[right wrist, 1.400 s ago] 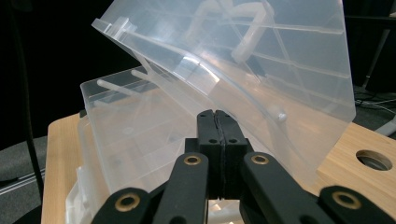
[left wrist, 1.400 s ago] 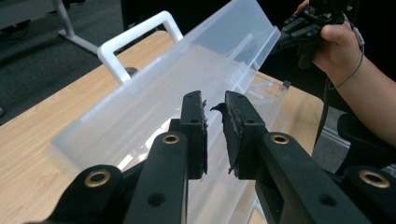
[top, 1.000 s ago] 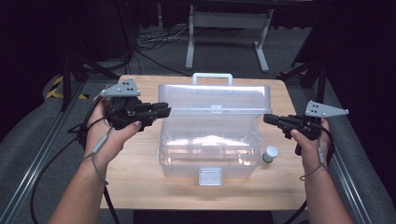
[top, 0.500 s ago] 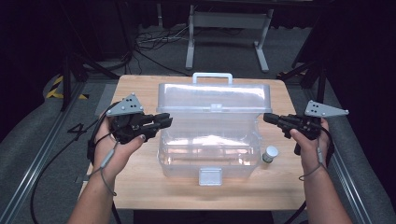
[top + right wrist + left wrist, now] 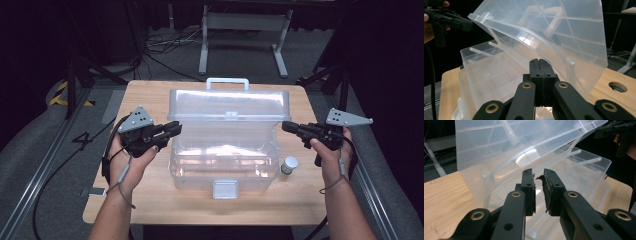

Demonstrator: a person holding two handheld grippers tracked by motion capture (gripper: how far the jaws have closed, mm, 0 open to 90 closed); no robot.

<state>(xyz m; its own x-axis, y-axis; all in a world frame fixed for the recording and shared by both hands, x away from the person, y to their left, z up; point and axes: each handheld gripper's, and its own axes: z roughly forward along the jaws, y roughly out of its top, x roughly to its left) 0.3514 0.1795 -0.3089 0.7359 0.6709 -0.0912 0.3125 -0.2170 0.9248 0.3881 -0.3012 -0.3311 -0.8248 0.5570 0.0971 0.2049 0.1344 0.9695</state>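
A clear plastic storage box (image 5: 223, 157) is standing in the middle of the wooden table (image 5: 150, 200), its lid (image 5: 229, 111) being propped open and leaning toward the far side, with a white handle (image 5: 227, 81) showing at the far edge. The left gripper (image 5: 174, 129) is being held just beside the box's left wall, pointing right; its jaws have just been closing and are being kept apart by a narrow gap, with nothing gripped between them. The right gripper (image 5: 287, 126) is being held just beside the box's right wall, pointing left, its jaws being pressed fully together on nothing. A small white-capped bottle (image 5: 289, 165) is standing on the table near the box's near right corner, below the right gripper.
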